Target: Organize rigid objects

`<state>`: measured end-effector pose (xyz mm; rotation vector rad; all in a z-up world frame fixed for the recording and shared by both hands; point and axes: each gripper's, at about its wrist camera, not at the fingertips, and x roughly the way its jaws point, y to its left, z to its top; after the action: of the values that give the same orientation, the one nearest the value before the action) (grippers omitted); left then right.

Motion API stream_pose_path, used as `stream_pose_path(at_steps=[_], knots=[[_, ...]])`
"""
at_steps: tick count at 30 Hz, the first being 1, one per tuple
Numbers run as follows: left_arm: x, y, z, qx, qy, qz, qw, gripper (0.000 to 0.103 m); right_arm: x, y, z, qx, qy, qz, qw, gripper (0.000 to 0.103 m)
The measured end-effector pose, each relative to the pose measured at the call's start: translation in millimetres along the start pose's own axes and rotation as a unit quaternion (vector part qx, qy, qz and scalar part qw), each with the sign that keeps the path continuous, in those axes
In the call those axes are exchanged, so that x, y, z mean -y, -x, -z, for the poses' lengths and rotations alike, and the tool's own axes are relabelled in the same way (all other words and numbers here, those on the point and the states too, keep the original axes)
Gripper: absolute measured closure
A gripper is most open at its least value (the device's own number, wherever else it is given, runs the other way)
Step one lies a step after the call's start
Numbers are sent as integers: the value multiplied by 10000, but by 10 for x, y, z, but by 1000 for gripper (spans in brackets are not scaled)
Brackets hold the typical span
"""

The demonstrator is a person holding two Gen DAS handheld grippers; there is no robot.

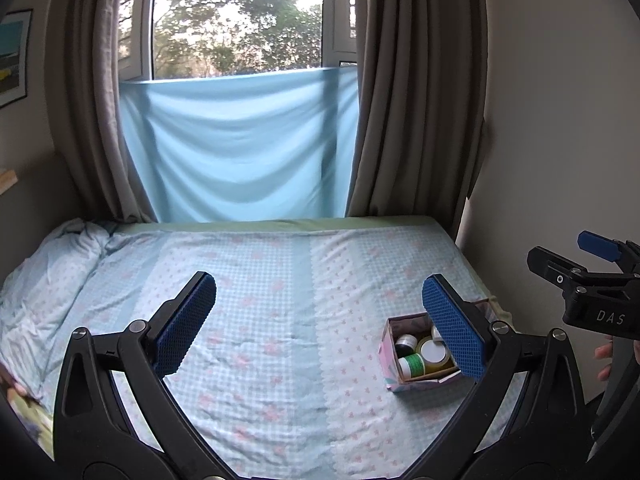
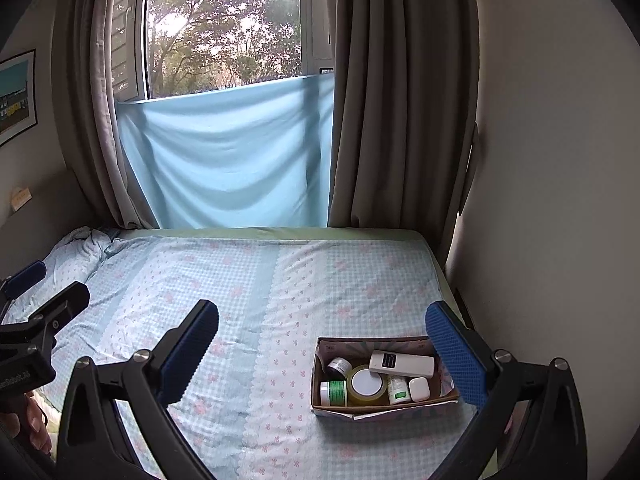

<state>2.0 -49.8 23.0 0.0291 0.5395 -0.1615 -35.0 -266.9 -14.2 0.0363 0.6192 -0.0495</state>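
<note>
A small cardboard box (image 2: 320, 376) sits on the bed near its right edge; it also shows in the left wrist view (image 1: 386, 352). Inside lie a white remote (image 2: 402, 363), a tape roll (image 2: 366, 385), a green-labelled jar (image 2: 334, 393), a small dark-lidded jar (image 2: 339, 366), a white bottle (image 2: 398, 389) and a small white case (image 2: 419, 389). My right gripper (image 2: 320, 348) is open and empty, held above the bed with the box under its right finger. My left gripper (image 1: 320, 320) is open and empty, left of the box.
The bed (image 2: 240, 288) has a light blue checked sheet, with a bunched duvet (image 2: 76, 248) at the far left. A wall (image 2: 540, 200) runs close along the bed's right side. Curtains (image 2: 392, 120) and a window with a blue cloth (image 2: 228, 152) stand behind.
</note>
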Motion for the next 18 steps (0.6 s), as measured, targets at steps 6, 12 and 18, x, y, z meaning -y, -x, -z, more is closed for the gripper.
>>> stream_pose_path(at_steps=[6,12,18], knots=[[0,-23,-26,41,52,0,10000,0,28,-22,-52,58,12,-3,10000,0],[7,-45,-43,62,45,18,10000,0,46,-25,-71,96,12,33,9999,0],[34,-69,-59,78,8,33,10000,0,52,-35,-89,115,24,51,9999,0]])
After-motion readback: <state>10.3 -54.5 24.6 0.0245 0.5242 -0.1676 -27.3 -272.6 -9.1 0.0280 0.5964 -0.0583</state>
